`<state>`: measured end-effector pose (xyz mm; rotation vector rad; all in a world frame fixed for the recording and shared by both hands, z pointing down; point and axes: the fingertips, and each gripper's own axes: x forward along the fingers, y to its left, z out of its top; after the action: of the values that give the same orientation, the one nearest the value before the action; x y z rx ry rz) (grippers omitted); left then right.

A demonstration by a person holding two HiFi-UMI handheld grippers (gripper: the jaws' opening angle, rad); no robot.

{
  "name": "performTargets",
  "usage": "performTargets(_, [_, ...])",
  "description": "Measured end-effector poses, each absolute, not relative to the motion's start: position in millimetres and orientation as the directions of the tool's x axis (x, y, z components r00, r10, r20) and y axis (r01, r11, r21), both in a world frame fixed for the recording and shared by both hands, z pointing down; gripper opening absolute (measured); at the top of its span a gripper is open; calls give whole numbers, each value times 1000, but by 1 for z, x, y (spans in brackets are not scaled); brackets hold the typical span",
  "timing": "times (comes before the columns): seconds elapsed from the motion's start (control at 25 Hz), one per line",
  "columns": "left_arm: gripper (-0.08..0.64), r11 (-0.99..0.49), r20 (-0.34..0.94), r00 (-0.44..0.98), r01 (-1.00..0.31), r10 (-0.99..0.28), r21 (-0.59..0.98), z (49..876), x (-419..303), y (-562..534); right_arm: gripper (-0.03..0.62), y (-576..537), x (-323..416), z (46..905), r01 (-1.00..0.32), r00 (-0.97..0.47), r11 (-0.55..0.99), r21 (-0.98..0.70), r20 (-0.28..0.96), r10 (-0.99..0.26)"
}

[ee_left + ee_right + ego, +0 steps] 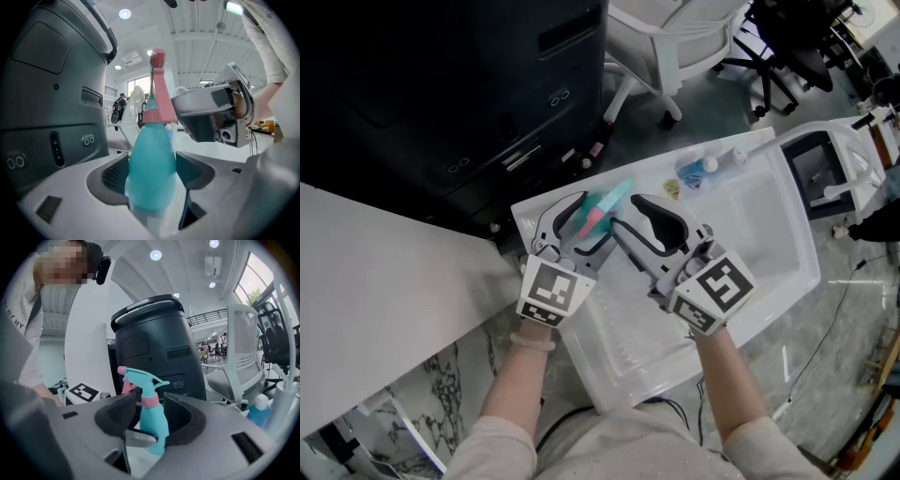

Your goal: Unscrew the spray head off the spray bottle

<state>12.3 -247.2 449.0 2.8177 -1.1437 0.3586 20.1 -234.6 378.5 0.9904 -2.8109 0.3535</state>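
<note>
While the spray bottle [149, 154] stands upright at mid-frame over the white tabletop [759, 244], its long axis vertical, the left hand-held gripper [151, 176] clamps its teal body from both sides. Its spray head [144, 377] rises above the pink collar [150, 401] — straight ahead of the right hand-held gripper [151, 409], the nearer one to it, whose jaws stand half-spread either side of the neck, seemingly not pressing. No label reads on the bottle — only square patterns on the marker cubes [551, 291].
</note>
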Motion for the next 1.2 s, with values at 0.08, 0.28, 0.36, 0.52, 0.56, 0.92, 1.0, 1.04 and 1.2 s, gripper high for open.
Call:
performTargets(0.08, [316,-717,245,693,-697,-678,-15,448,12,-247,228,-228,13,369,-601,-799,770,-212,173,-576])
performTargets(0.28, [316,-718,247,693,-696,-677,-15,448,13,-247,358,-219,-11,367,-594,-804,785,-175,163,-572])
performTargets(0.36, [316,-717,247,692,-697,-678,-15,449,13,-248,359,-226,-13,370,-637,-768,759,-133,194,-611])
performTargets(0.52, [316,-714,248,689,-700,-681,-14,449,13,-248,307,-228,-7,373,-649,-755,752,-116,218,-618])
performTargets(0.56, [316,-714,249,689,-700,-680,-14,449,13,-248,298,-227,-3,373,-649,-757,750,-128,212,-618])
performTargets(0.92, [316,-715,249,690,-699,-680,-14,449,13,-248,233,-224,5,364,-610,-792,771,-182,152,-591])
performTargets(1.0, [316,-715,249,690,-699,-680,-15,449,14,-247,223,-222,7,364,-612,-791,770,-180,142,-596])
performTargets(1.04, [316,-715,250,690,-699,-679,-16,449,14,-247,210,-220,8,365,-613,-790,769,-181,138,-597])
performTargets(1.2, [316,-717,251,691,-697,-678,-16,449,14,-247,188,-216,17,369,-618,-786,761,-194,139,-603])
